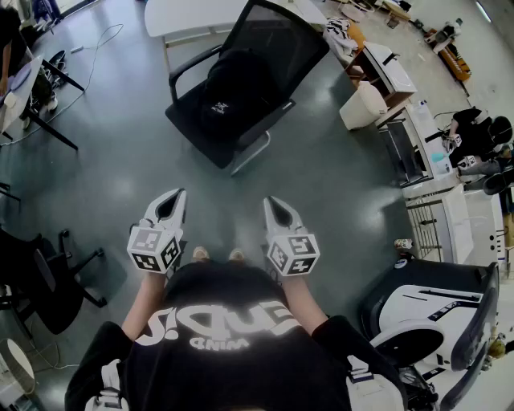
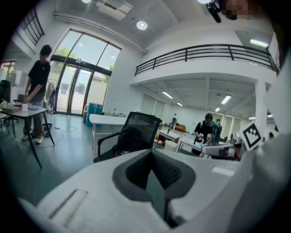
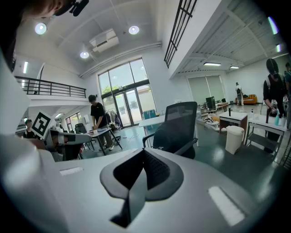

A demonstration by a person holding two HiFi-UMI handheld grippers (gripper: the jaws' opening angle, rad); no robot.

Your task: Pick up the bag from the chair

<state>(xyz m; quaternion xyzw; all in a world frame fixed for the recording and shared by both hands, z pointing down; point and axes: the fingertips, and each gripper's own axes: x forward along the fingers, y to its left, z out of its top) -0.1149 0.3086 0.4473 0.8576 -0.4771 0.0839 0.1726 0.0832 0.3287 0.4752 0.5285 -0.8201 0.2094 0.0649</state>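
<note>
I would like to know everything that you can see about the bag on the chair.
The bag is black, soft and rounded. It looks like fabric and has a small white logo on its front. It rests on the seat of a black office chair, against the mesh backrest and between the two armrests. It appears closed. Only the chair touches it.

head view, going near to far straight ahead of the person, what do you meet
left gripper and right gripper side by side → floor → black bag on the chair → white table
</note>
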